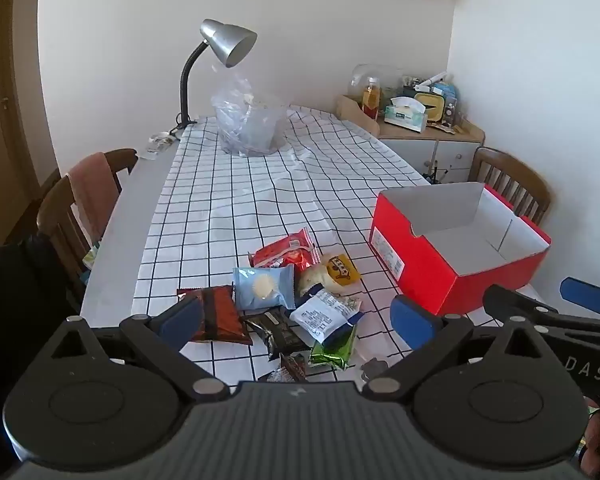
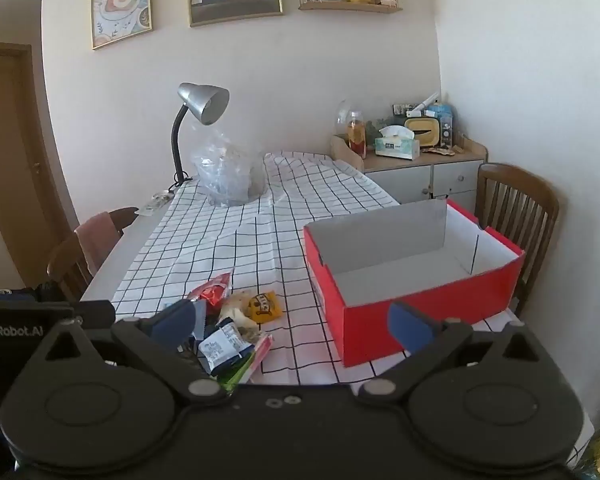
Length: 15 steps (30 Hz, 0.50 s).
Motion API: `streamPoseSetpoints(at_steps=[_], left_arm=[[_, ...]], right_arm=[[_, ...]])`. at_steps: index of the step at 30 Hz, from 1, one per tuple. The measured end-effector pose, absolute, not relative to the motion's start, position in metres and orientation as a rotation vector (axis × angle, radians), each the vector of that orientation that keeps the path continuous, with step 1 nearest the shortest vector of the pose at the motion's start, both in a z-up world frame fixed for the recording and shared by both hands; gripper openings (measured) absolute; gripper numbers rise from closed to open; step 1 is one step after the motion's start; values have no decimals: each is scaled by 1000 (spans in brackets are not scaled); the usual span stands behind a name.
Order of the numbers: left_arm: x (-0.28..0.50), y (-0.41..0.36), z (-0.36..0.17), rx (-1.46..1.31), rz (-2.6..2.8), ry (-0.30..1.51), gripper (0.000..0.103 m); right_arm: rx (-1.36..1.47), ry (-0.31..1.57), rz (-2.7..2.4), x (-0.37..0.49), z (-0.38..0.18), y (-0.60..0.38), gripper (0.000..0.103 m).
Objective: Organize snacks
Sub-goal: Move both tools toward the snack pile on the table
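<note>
Both grippers, left and right, hover with fingers spread wide, pinching nothing. Snack packets lie heaped on the checked surface, just beside an open red box. Farther back stands a lamp.

A white cloth with thin black grid lines is lying creased over the smooth grey counter. The snack packets are showing glossy plastic and foil wrappers, one green foil pack glinting. The red box is looking like matt cardboard, grey-white paper inside. The lamp shade is shining as brushed metal. A crinkled clear plastic bag is catching light. Both chairs are showing polished wood. The left claw is wearing matt black plastic with blue pads.
</note>
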State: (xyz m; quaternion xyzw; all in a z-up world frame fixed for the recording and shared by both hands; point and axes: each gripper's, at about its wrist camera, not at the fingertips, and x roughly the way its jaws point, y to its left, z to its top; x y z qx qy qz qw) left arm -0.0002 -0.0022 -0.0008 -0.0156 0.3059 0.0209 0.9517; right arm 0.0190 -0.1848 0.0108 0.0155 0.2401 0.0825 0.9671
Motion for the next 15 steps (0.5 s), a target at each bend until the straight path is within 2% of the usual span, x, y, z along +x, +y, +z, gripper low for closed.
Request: streamPoseSetpoints(at_steps=[15], left_arm=[[-8, 14, 8, -65, -9, 622, 101]], right_arm=[[49, 462, 149, 4, 22, -168, 103]])
